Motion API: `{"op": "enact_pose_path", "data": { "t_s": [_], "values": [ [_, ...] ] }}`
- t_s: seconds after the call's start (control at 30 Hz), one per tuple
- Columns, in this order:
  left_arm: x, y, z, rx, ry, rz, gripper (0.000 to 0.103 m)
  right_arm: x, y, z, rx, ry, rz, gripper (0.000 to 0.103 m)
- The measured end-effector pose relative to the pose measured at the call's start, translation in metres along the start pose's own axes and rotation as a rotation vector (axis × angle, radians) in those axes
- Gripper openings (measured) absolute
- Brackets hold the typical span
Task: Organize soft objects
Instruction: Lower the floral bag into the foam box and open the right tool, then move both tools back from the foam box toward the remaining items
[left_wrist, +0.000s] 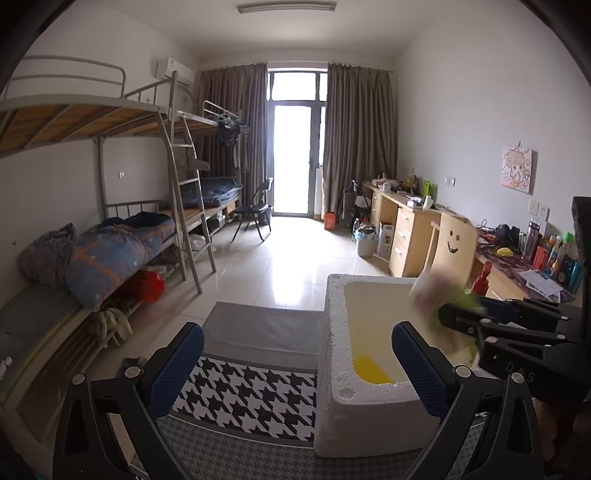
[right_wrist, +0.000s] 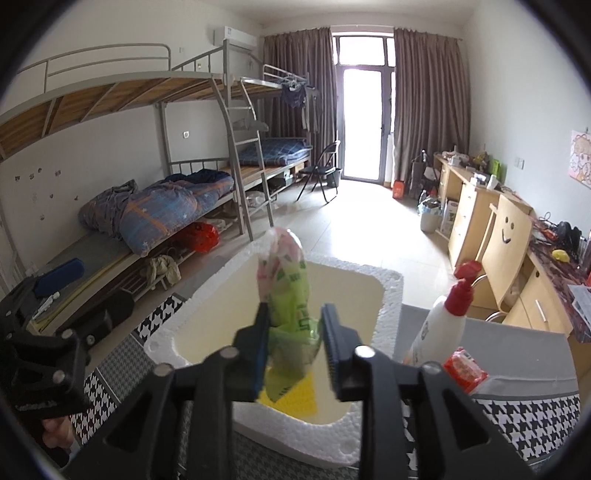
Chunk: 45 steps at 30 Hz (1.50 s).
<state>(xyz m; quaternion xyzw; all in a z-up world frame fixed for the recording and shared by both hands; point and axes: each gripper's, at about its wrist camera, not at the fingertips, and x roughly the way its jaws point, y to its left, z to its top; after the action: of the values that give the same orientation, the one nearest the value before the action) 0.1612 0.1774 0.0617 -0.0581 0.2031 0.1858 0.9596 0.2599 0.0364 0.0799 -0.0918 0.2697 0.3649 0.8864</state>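
Note:
A soft green and pink packet (right_wrist: 284, 280), blurred, stands upright between the fingers of my right gripper (right_wrist: 293, 332) over a white foam box (right_wrist: 391, 295). The left pad touches it. The right pad stands just off it, so the jaws are open. A flat yellow item (right_wrist: 295, 400) lies on the box floor below. In the left wrist view my left gripper (left_wrist: 297, 339) is wide open and holds nothing. Its right finger sits over the foam box (left_wrist: 334, 295), its left over the mat. The right gripper (left_wrist: 461, 321) and packet (left_wrist: 436, 295) hang above the box there.
The box rests on a black-and-white houndstooth mat (left_wrist: 251, 398) beside a grey cushion (left_wrist: 258, 332). A white bottle with a red pump (right_wrist: 439, 325) and a red packet (right_wrist: 463, 369) stand right of the box. Bunk beds line the left wall, desks and a chair the right.

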Motion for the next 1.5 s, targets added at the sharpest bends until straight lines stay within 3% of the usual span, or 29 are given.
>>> {"op": "enact_pose_path", "data": {
  "t_s": [0.1,0.33,1.07,1.5],
  "values": [
    [0.0,0.003,-0.001,-0.005,-0.001,0.004,0.102,0.002,0.0,-0.003,0.0,0.003,0.0,0.065],
    [0.003,0.001,-0.002,-0.001,0.005,0.008,0.102,0.0,0.0,-0.005,0.003,0.001,-0.008,0.078],
    [-0.025,-0.037,0.01,0.051,-0.034,-0.074,0.102,-0.073,-0.02,-0.005,0.044,-0.131,-0.066,0.08],
    [-0.052,-0.071,0.008,0.095,-0.069,-0.176,0.102,-0.104,-0.03,-0.021,0.044,-0.165,-0.125,0.08]
  ]
}}
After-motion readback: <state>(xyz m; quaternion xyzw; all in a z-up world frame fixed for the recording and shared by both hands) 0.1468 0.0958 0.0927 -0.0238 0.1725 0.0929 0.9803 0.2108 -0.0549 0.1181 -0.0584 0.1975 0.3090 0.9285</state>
